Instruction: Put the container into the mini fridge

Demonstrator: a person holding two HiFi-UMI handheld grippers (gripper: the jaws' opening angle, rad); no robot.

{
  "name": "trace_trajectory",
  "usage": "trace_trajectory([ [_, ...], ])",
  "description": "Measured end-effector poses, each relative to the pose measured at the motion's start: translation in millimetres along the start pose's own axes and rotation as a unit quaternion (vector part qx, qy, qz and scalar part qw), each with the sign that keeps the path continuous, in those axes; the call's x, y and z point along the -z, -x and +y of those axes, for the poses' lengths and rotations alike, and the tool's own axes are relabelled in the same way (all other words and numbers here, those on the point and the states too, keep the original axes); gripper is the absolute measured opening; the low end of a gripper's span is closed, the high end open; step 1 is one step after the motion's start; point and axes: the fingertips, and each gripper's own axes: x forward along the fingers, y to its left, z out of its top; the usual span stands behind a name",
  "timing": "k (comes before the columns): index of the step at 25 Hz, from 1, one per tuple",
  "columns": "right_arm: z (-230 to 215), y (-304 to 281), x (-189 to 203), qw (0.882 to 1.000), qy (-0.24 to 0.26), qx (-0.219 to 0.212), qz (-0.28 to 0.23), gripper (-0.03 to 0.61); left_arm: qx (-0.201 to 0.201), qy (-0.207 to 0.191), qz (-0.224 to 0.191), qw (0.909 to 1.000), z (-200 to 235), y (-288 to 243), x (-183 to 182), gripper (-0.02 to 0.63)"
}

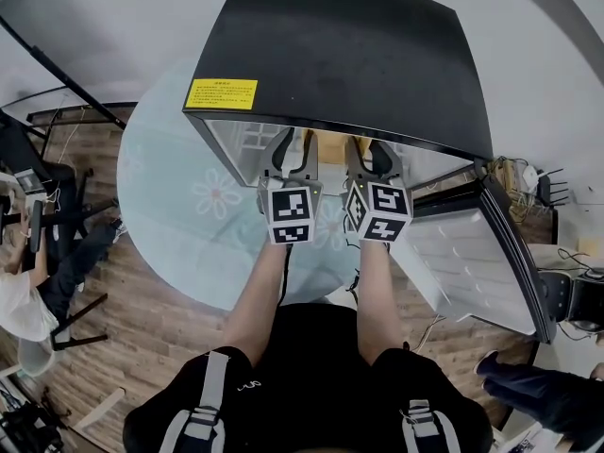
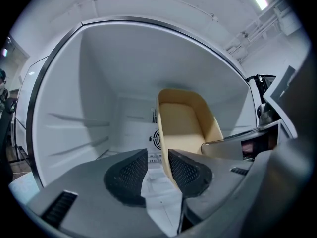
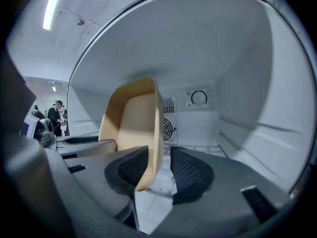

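Two claws reach into the open mini fridge (image 1: 349, 55). The beige container (image 2: 185, 123) sits inside its white compartment, between them. The left gripper (image 2: 157, 168) is wide open, one container wall against its right jaw. The right gripper (image 3: 159, 168) is wide open around the opposite wall.
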Motion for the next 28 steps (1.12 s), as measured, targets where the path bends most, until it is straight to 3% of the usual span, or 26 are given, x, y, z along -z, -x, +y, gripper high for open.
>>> trace_trajectory([
  [5, -1.0, 4.1, -7.3, 1.0, -0.001, 0.003, -0.016, 0.146, 0.002, 0.005, -0.006, 1.0, 1.5, 3.0, -3.4, 0.146],
  [8, 0.3, 7.6, -10.6, 1.0, -0.003, -0.002, -0.023, 0.181, 0.005, 0.003, -0.017, 0.9998, -1.6, 6.6, -9.9, 0.148],
  [23, 6.4, 40.7, -38.2, 0.997, -0.002, -0.014, -0.078, 0.181, 0.018, 0.008, -0.059, 0.9981, -18.3, 34.2, -35.9, 0.144],
  [28, 15.6, 57.2, -50.6, 0.993, -0.01, -0.035, -0.108, 0.155, 0.017, 0.03, -0.089, 0.9955, -19.2, 51.8, -52.5, 0.052],
])
